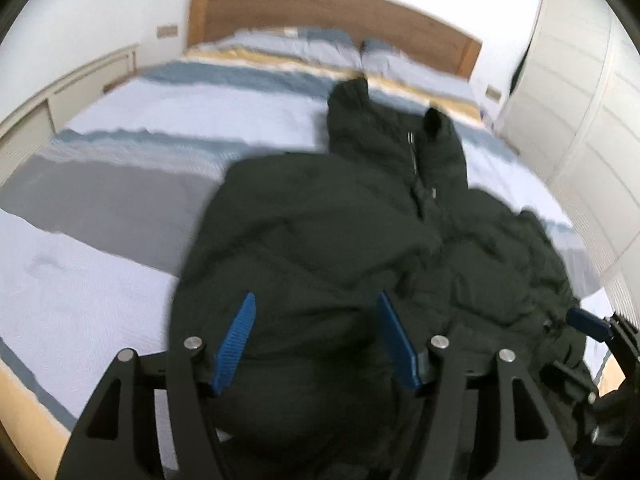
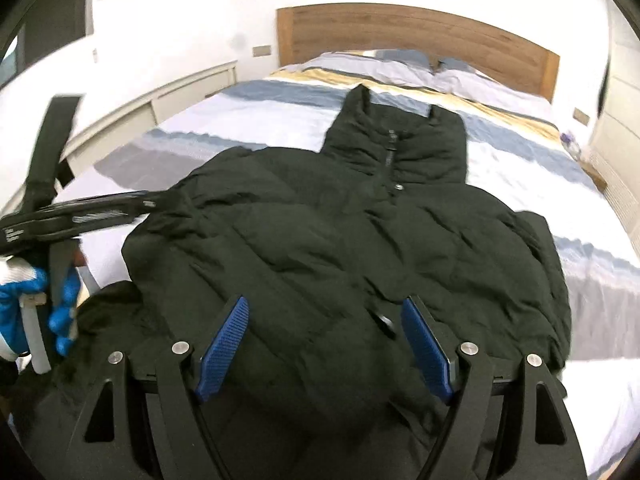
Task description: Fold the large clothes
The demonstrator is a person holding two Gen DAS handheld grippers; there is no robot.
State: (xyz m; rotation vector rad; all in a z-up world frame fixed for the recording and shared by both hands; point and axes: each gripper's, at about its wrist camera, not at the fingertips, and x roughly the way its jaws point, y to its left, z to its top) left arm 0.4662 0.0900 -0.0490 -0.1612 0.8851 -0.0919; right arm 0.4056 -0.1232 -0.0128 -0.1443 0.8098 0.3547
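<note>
A dark green puffer jacket (image 1: 328, 216) lies front-up on the bed, collar toward the headboard, zipper closed. It also fills the middle of the right wrist view (image 2: 340, 240). My left gripper (image 1: 316, 300) is open, its blue pads either side of the jacket's lower left part, with fabric bulging between them. My right gripper (image 2: 324, 304) is open over the jacket's hem area near a dark button. The right gripper's blue pad shows at the left wrist view's right edge (image 1: 588, 322). The left gripper, held by a blue-gloved hand, shows at the left of the right wrist view (image 2: 60, 220).
The bed (image 1: 120, 152) has a striped white, blue, grey and yellow cover, two pillows (image 2: 384, 66) and a wooden headboard (image 1: 320, 8). A low white cabinet (image 1: 60, 92) runs along the left wall. White wardrobe doors (image 1: 580, 100) stand at the right.
</note>
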